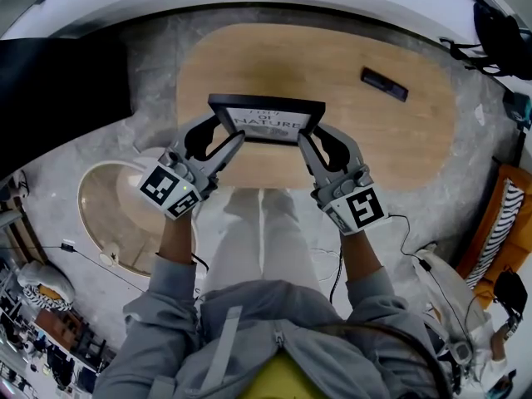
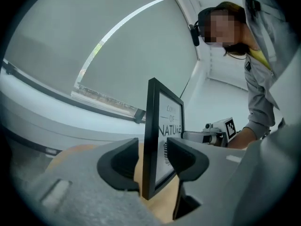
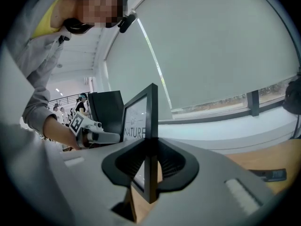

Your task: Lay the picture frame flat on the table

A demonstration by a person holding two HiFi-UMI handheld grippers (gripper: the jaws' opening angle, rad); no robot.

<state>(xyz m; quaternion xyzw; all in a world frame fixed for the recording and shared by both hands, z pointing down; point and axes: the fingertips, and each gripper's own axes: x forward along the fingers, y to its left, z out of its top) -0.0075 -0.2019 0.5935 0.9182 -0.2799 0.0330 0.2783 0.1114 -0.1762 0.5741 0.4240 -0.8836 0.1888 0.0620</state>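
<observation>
A black picture frame (image 1: 266, 121) with a white print reading "NATURE" stands upright near the front edge of the oval wooden table (image 1: 374, 140), its face toward me. My left gripper (image 1: 218, 136) straddles the frame's left edge. In the left gripper view the frame (image 2: 169, 126) sits between the pads (image 2: 123, 163) with a gap on each side, so this gripper (image 2: 153, 161) is open. My right gripper (image 1: 321, 141) is at the frame's right edge. In the right gripper view both pads press on the frame (image 3: 138, 117), so that gripper (image 3: 150, 161) is shut on it.
A small black remote-like object (image 1: 384, 84) lies on the table's far right part. A round low table (image 1: 108, 214) stands left of my legs. An orange chair with a striped cushion (image 1: 499, 214) is at the right, and a dark sofa (image 1: 58, 98) at the left.
</observation>
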